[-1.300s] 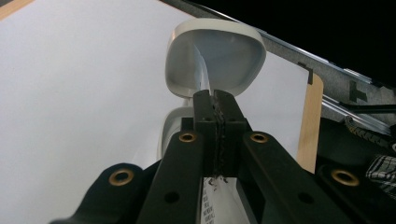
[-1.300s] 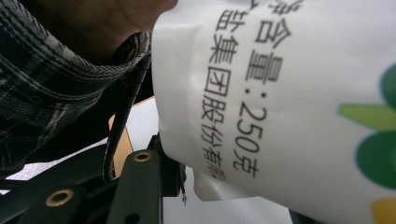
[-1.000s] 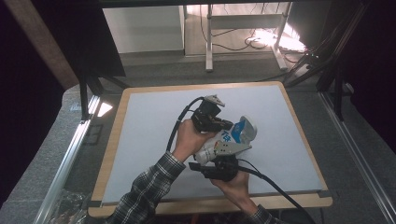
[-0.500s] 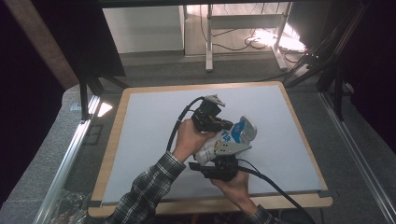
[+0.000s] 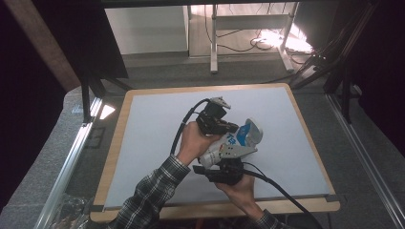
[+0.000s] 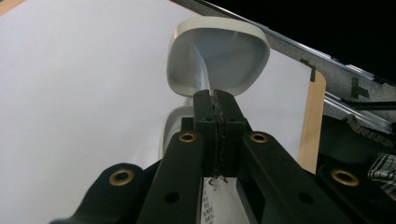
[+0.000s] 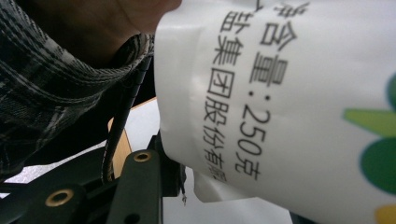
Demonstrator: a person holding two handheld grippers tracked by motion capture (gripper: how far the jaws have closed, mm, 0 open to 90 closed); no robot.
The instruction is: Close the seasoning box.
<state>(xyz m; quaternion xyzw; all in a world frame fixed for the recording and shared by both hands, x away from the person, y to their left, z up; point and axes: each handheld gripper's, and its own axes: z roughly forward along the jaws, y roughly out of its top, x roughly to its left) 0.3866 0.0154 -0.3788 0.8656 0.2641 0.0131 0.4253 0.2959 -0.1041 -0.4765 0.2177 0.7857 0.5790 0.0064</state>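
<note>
Nothing has shifted since the earlier frames: both hands and the white pouch sit in the same spot over the middle of the table.

The left hand-held gripper is at the far side of the pouch, with the left hand wrapped around its body. In the left gripper view its two black jaws are pressed together on a thin edge of the pouch, with the pouch's rounded white end standing just past the jaw tips. What the pouch holds cannot be seen; it is closed as far as the pictures show.

The right hand-held gripper is at the near side of the pouch, held from below by the right hand. In the right gripper view the pouch hangs right in front of the jaws, showing black printed characters with "250" and a green mark. Its lower edge comes down at the jaws, but whether they are clamped on it cannot be told.

A plaid sleeve covers the left forearm.
</note>
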